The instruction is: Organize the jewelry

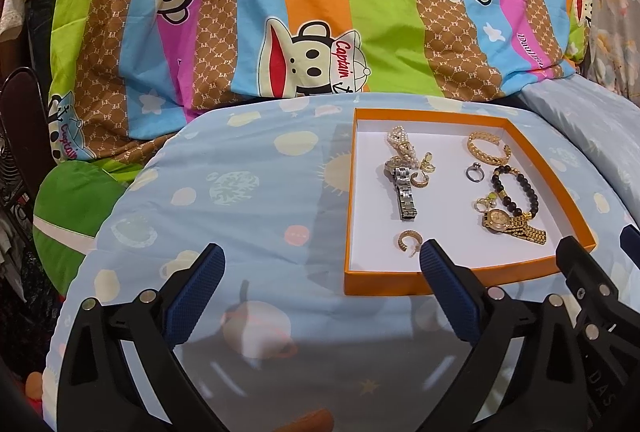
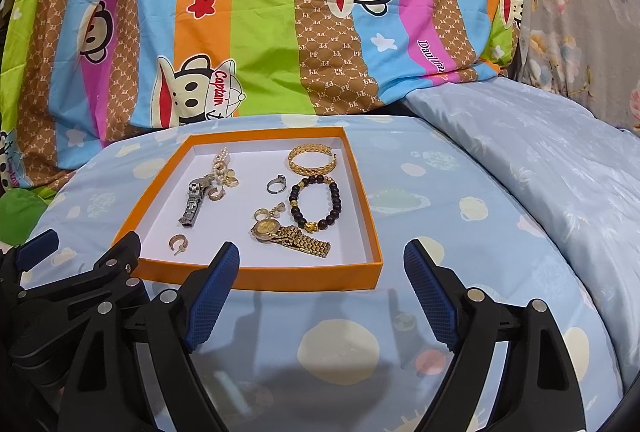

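An orange tray (image 1: 460,277) with a white floor lies on the blue bedsheet; it also shows in the right wrist view (image 2: 256,278). In it lie a silver watch (image 1: 405,192), a pearl piece (image 1: 400,142), a gold cuff (image 1: 486,148), a silver ring (image 1: 474,172), a black bead bracelet (image 1: 520,188), a gold watch (image 1: 512,226) and a gold hoop earring (image 1: 409,241). My left gripper (image 1: 322,260) is open and empty, just in front of the tray's near left corner. My right gripper (image 2: 322,258) is open and empty, in front of the tray's near right corner.
A striped cartoon-monkey quilt (image 1: 320,4) is piled behind the tray. A pale blue pillow (image 2: 540,152) lies to the right. The blue bedsheet (image 1: 240,212) stretches left of the tray. The left gripper's body (image 2: 80,292) shows at the right wrist view's lower left.
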